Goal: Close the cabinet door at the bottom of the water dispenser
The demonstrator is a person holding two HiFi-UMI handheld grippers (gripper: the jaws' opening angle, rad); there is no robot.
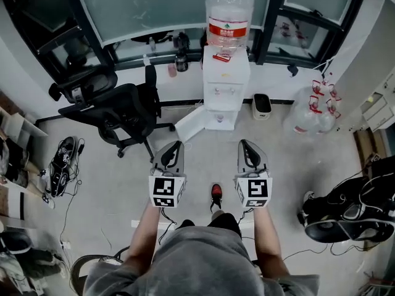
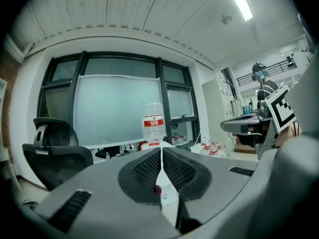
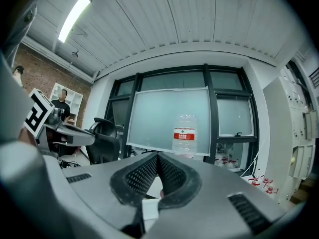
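In the head view the white water dispenser (image 1: 226, 88) stands against the window wall with a clear bottle (image 1: 228, 17) on top. Its bottom cabinet door (image 1: 190, 125) hangs open, swung out to the left. My left gripper (image 1: 175, 145) and right gripper (image 1: 245, 143) are held side by side over the floor, short of the dispenser and pointing at it. The left one is just in front of the open door. Both are shut with nothing between their jaws. The left gripper view shows its jaws (image 2: 161, 150) meeting below the bottle (image 2: 153, 123). The right gripper's jaws (image 3: 158, 156) likewise touch.
A black office chair (image 1: 117, 110) stands left of the dispenser. A small waste bin (image 1: 262, 105) and several spare water bottles (image 1: 308, 113) are on its right. Shoes (image 1: 62, 165) and cables lie on the floor at left, dark bags (image 1: 352, 211) at right.
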